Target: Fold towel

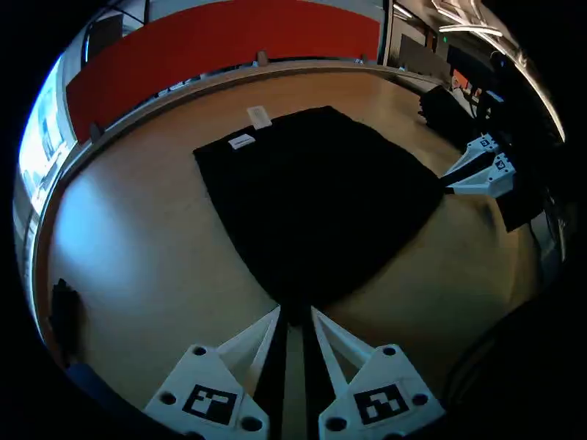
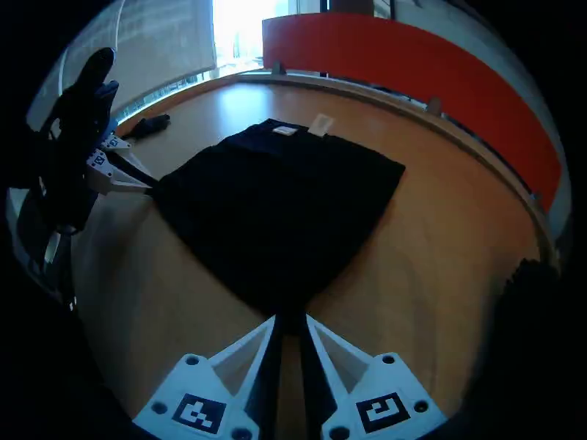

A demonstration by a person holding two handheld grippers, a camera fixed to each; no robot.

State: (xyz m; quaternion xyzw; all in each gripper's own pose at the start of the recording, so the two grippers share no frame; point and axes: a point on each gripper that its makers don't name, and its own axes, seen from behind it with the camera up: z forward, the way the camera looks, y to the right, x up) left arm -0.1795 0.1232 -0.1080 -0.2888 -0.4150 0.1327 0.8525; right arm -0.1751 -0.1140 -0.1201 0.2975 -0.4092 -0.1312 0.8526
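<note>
In the left gripper view the left tongs [image 1: 296, 312] sit low over the bench [image 1: 147, 242], their fingers a narrow slit apart. The nearest corner of the black towel [image 1: 308, 198] lies right between the fingertips; whether the pads press on it I cannot tell. From there the towel spreads flat across the wood, away from the tongs.

In the right gripper view the right tongs [image 2: 291, 319] stand the same way: a narrow gap, a towel corner between the tips, and I cannot tell if they grip it.

Each view shows the other tongs farther off. The right tongs [image 1: 445, 183] meet the towel's right-hand corner in the left gripper view. The left tongs [image 2: 149, 186], held by a dark-gloved hand [image 2: 73, 147], meet its left-hand corner in the right gripper view. So the two hold neighbouring corners of one edge.

At the far end a white tag [image 1: 241, 141] lies on the towel, and a small white card [image 1: 258, 116] sits on the bench just past it. Behind the bench's far edge stands a red panel [image 1: 220, 37].
</note>
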